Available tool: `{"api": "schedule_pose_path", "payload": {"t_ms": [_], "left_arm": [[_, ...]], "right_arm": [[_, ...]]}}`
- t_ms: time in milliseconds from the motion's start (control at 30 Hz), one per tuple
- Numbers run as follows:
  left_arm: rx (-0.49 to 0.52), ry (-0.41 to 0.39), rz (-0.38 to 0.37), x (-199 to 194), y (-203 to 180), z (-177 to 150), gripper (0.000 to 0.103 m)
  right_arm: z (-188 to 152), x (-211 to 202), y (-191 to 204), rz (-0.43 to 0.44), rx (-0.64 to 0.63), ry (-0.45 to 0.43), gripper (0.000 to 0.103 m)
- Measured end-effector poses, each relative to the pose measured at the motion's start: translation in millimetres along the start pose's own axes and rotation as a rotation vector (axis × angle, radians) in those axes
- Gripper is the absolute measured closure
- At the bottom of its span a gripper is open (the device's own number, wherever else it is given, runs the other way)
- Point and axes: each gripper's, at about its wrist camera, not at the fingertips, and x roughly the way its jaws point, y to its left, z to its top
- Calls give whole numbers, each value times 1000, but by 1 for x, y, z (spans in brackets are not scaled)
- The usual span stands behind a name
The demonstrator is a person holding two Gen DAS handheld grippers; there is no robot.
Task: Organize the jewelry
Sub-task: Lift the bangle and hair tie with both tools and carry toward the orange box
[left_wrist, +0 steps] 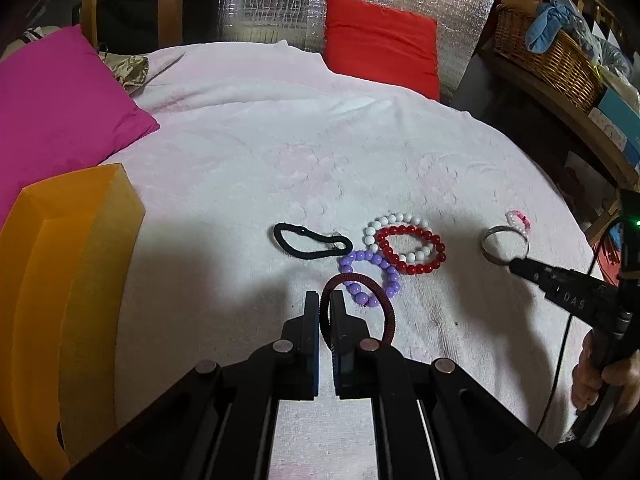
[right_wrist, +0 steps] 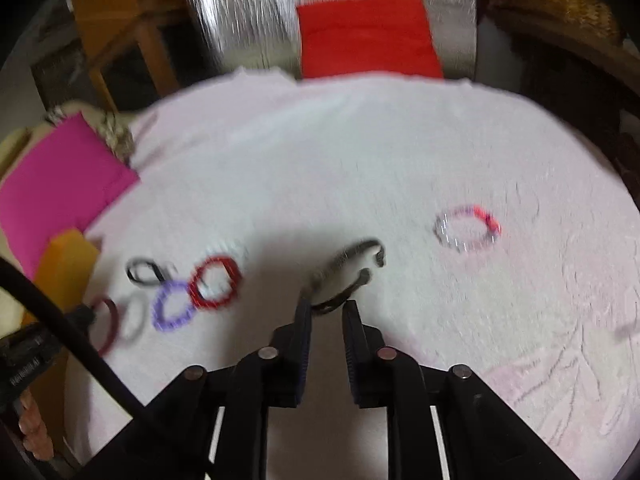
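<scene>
My left gripper (left_wrist: 325, 300) is shut on a dark red hair tie (left_wrist: 390, 316), whose loop sticks out to the right over a purple bead bracelet (left_wrist: 368, 276). Beyond lie a black hair tie (left_wrist: 308, 240) and a red bead bracelet (left_wrist: 412, 252) overlapping a white one (left_wrist: 384, 224). My right gripper (right_wrist: 326, 306) is open, and the near rim of a silver bangle (right_wrist: 348, 272) lies between its fingertips without the pads pressing on it. The right wrist view is blurred. A small pink-and-clear bracelet (right_wrist: 466, 228) lies farther right. All of it rests on a white blanket (left_wrist: 280, 152).
An open orange box (left_wrist: 68, 280) stands at the left, next to a magenta cushion (left_wrist: 60, 112). A red cushion (left_wrist: 380, 44) leans on silver foil at the back. A wicker basket (left_wrist: 548, 52) sits on a wooden shelf to the right. A hand (left_wrist: 600, 376) holds the right gripper.
</scene>
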Motion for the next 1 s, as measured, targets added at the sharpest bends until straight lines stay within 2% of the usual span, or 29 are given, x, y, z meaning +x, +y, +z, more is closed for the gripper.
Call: {"api": "schedule_pose_path", "payload": {"t_ms": [100, 133, 167, 267, 333, 400, 500, 567, 633, 700, 833, 1000], "left_arm": [[-3, 3, -2, 1, -1, 0, 98], [-2, 3, -1, 1, -1, 0, 98], [-2, 3, 0, 1, -2, 1, 98], [-6, 4, 0, 2, -2, 1, 98], [-9, 6, 2, 3, -4, 1, 98], [-9, 8, 3, 4, -5, 1, 98], [-8, 13, 7, 6, -6, 0, 98], [-8, 13, 9, 6, -5, 1, 98], [-10, 14, 10, 7, -4, 0, 98], [-9, 15, 9, 7, -3, 1, 98], [-15, 11, 10, 5, -2, 1, 98], [-11, -12, 30, -1, -1, 2, 98]], "right_arm": [[-1, 2, -9, -42, -23, 48, 44], [-1, -1, -14, -46, -27, 39, 26], [-1, -4, -18, -50, -33, 29, 22], [0, -17, -23, -61, -58, -26, 22], [0, -17, -21, -6, -67, -49, 21], [0, -8, -12, 15, -109, -37, 20], [-1, 16, 10, -51, -242, -8, 20], [1, 31, 14, -96, -281, 3, 20], [2, 42, 5, -77, -236, 17, 21], [6, 37, -6, -62, -177, -11, 39], [6, 27, -19, -20, -83, -14, 39], [5, 15, -16, -9, -77, -52, 39]]}}
